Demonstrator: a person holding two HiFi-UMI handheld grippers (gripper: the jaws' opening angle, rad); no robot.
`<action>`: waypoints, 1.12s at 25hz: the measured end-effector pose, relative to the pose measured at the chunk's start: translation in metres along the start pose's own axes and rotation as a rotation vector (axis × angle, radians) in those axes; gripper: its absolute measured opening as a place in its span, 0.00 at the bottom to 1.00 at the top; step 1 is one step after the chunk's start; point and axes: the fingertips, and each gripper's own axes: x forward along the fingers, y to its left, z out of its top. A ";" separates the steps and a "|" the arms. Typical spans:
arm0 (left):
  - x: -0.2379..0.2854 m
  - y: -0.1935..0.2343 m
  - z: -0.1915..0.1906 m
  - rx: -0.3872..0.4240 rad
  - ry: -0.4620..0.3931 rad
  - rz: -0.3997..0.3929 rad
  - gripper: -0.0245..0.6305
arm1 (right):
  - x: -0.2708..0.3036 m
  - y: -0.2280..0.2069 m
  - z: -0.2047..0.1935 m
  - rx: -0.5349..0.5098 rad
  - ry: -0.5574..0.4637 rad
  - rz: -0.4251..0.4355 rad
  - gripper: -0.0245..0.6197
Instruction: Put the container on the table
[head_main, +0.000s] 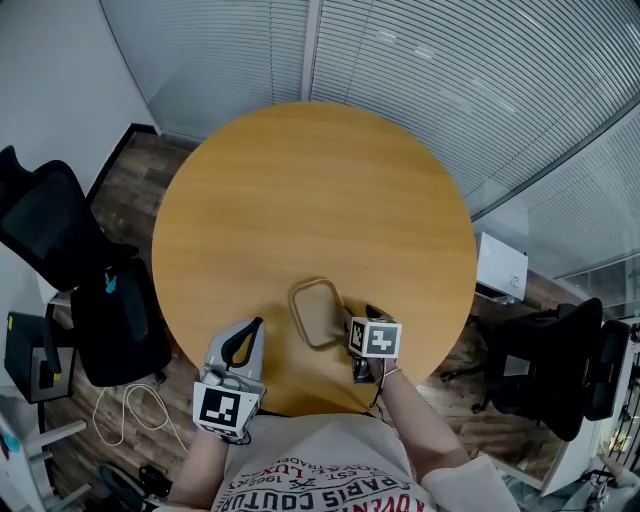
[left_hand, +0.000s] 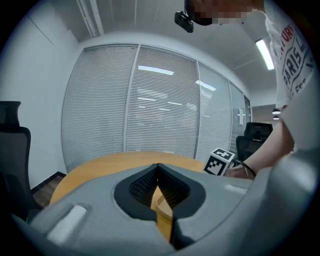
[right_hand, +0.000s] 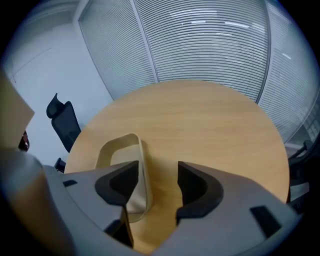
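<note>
The container (head_main: 318, 312) is a shallow, beige tub, a rectangle with rounded corners and a thin, smooth wall. It sits flat on the round, wood-grained bench (head_main: 310, 190), and its hollow shows only its own pale floor.

The right gripper (head_main: 352, 322) hangs just over the tub's near right side with its jaws wide apart. The right gripper view (right_hand: 157, 185) shows the tub's (right_hand: 122, 152) right wall rising beside the dark left pad (right_hand: 120, 182), possibly brushing it.

The left gripper (head_main: 250, 335) stands just left of the tub, jaws together on nothing. Only its own view (left_hand: 158, 167) shows a sliver of beige rim (left_hand: 161, 202) past the ribbed pads.
</note>
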 end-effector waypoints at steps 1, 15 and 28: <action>0.001 -0.001 0.003 0.001 -0.005 0.001 0.05 | -0.004 0.001 0.003 0.000 -0.010 0.002 0.42; -0.009 -0.009 0.046 0.044 -0.097 0.019 0.05 | -0.113 0.039 0.083 -0.118 -0.401 0.075 0.05; -0.021 -0.019 0.094 0.102 -0.191 0.031 0.05 | -0.246 0.074 0.123 -0.358 -0.922 0.135 0.05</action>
